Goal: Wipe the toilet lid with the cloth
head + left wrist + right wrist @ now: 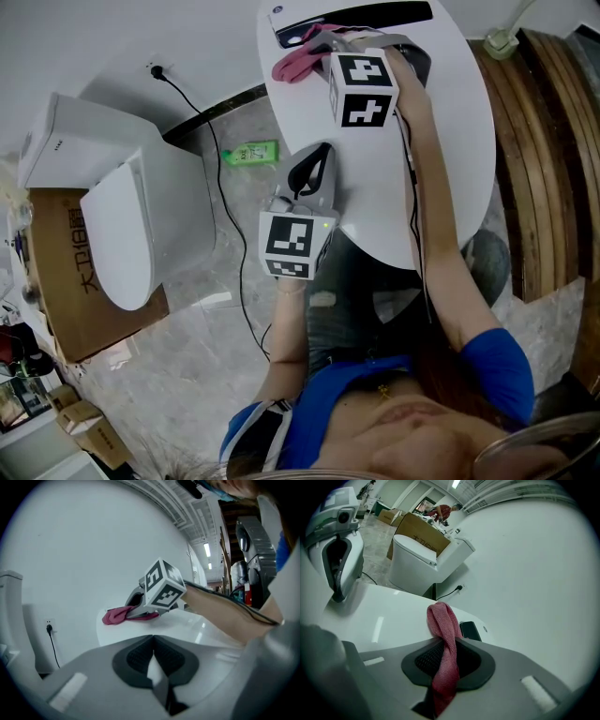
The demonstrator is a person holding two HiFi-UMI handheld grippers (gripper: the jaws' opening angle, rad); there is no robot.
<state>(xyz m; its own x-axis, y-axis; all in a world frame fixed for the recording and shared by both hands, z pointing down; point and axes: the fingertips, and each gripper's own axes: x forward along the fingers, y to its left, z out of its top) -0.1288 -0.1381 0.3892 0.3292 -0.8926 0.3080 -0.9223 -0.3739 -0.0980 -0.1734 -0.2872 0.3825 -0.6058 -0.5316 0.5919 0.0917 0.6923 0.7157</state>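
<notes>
White round table (459,159) sits before you; nearest, your left hand-held gripper (314,171) hangs at its edge, jaws together on nothing. Farther on, your right hand-held gripper (323,42) clamps the twisted pink cloth (440,620) at the table's far side. Beyond, the white toilet lid (117,244) is down, well apart from the cloth.

From my head view, the marker cube (364,89) covers the right gripper's (323,45) jaws and part of the cloth (298,60). The table's (375,187) far rim runs off the top edge. I cannot read the green packet's (249,153) print. In the left gripper view, the toilet (11,616) is cut off at the left edge.
</notes>
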